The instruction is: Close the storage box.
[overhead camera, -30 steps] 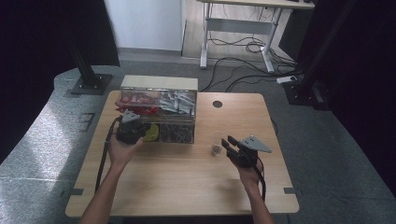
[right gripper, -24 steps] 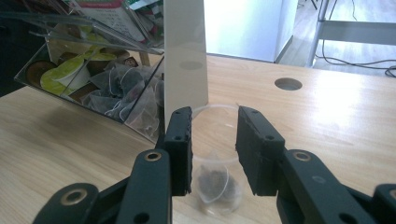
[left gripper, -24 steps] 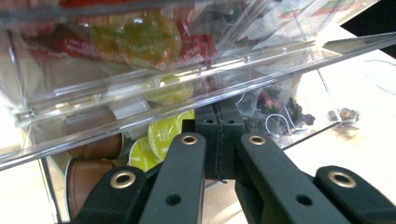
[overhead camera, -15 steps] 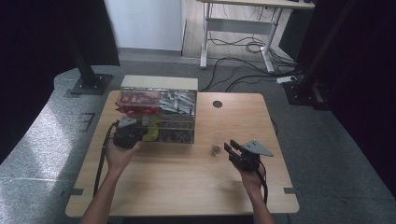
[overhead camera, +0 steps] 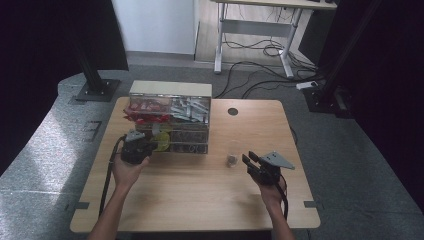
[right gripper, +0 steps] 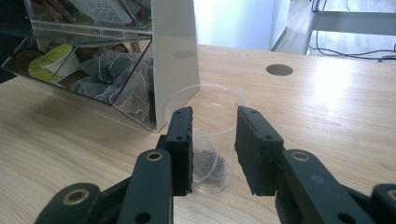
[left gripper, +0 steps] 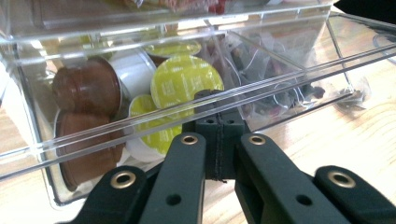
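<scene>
A clear drawer organizer stands at the table's back left. Its bottom drawer holds yellow-lidded pods, brown pods and tea bags. My left gripper is shut, its tips against that drawer's clear front rim with nothing seen between them. A small clear plastic cup with something dark in its bottom stands to the right of the organizer. My right gripper has a pad on each side of the cup's lower wall.
A round cable hole sits in the tabletop behind the cup. The organizer's white side panel rises just left of the cup. Bare wood spreads toward the near edge. A white desk frame and floor cables lie beyond.
My left gripper has slid a little toward the near edge along the bottom drawer's front. The right gripper and the cup have stayed where they were.
</scene>
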Tool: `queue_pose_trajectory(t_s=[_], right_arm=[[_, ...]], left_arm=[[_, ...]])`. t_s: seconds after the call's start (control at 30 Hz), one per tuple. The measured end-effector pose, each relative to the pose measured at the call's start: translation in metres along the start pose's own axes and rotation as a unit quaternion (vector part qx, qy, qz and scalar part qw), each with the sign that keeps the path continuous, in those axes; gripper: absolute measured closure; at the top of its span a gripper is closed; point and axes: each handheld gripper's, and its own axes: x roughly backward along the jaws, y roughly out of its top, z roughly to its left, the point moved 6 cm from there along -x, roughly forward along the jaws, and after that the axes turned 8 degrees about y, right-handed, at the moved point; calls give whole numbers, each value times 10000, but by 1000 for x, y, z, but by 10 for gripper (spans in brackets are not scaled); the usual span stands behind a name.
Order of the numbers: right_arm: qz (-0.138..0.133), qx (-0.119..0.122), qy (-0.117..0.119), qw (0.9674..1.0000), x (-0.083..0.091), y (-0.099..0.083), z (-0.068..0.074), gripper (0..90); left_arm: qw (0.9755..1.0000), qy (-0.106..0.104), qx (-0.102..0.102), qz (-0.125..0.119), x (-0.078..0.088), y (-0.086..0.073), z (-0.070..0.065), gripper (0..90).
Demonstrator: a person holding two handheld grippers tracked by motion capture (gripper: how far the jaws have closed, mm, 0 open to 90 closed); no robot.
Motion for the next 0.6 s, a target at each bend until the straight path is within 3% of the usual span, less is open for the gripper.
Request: queue_pose_trajectory(t_s=[0.6], right_arm=[[52, 17, -27, 10000, 0, -4, -1, 664]], left_arm=[[9995, -112, 167, 248, -10, -27, 4, 900]])
